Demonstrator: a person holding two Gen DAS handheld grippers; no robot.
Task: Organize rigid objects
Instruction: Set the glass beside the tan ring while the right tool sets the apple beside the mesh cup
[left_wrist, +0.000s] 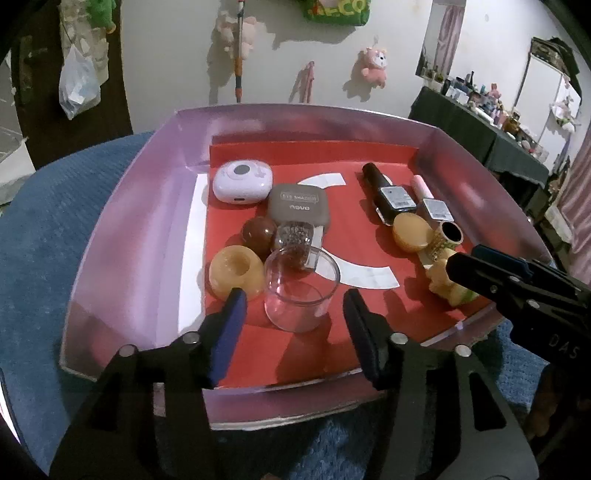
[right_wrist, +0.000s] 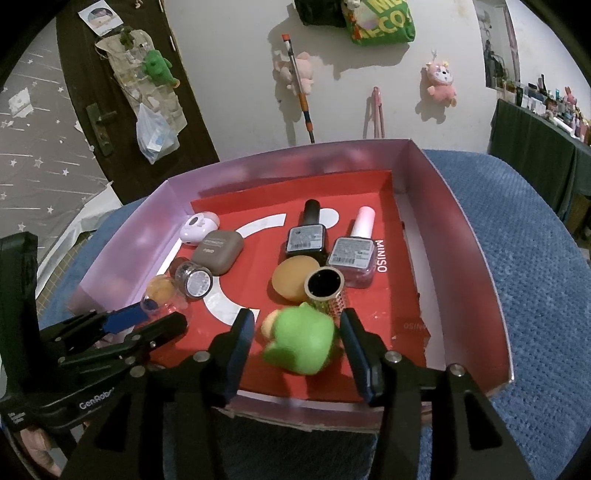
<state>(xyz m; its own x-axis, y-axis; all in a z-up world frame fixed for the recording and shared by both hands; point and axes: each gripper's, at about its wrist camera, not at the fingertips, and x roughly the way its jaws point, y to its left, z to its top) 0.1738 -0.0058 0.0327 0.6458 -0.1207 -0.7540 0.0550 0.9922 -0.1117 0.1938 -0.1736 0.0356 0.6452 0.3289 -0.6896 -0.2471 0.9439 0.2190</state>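
A clear plastic cup (left_wrist: 301, 295) stands upright on the red floor of the pink box (left_wrist: 140, 229). My left gripper (left_wrist: 295, 317) is open around it, with a gap at each pad. In the right wrist view a blurred green and yellow toy (right_wrist: 303, 343) lies between the fingers of my right gripper (right_wrist: 298, 332). The jaws are open and the pads sit just off its sides. The toy (left_wrist: 448, 286) also shows in the left wrist view under the right gripper's tips.
A lilac case (left_wrist: 242, 181), grey eyeshadow compact (left_wrist: 299, 208), brown ball (left_wrist: 258, 230), glitter jar (left_wrist: 295, 234) and yellow ring-shaped piece (left_wrist: 234, 271) crowd the cup. Two nail polish bottles (right_wrist: 306, 240), an orange puff (right_wrist: 293, 280) and a gold tube (right_wrist: 325, 288) lie beyond the toy. A blue cloth (right_wrist: 535, 295) lies under the box.
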